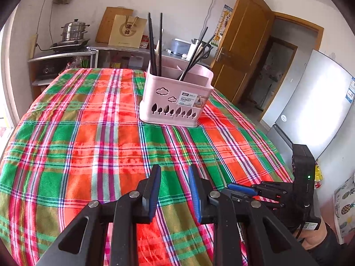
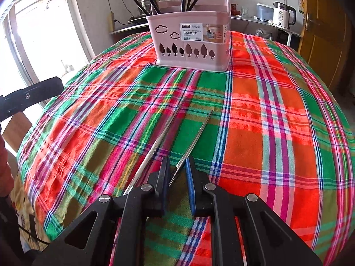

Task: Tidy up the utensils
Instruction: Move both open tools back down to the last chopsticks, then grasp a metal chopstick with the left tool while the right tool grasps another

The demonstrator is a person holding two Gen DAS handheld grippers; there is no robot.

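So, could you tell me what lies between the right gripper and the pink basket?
In the right wrist view, only two metal chopsticks on the plaid cloth separate right gripper and pink basket.

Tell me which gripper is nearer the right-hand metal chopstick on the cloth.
Right. The right gripper straddles the chopstick, which lies between its fingers. The left gripper is off to the side, with only cloth between its fingers.

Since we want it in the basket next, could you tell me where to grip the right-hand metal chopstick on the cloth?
Grip the right metal chopstick at its near end, from above, jaws across the thin shaft; it lies flat, pointing toward the pink basket.
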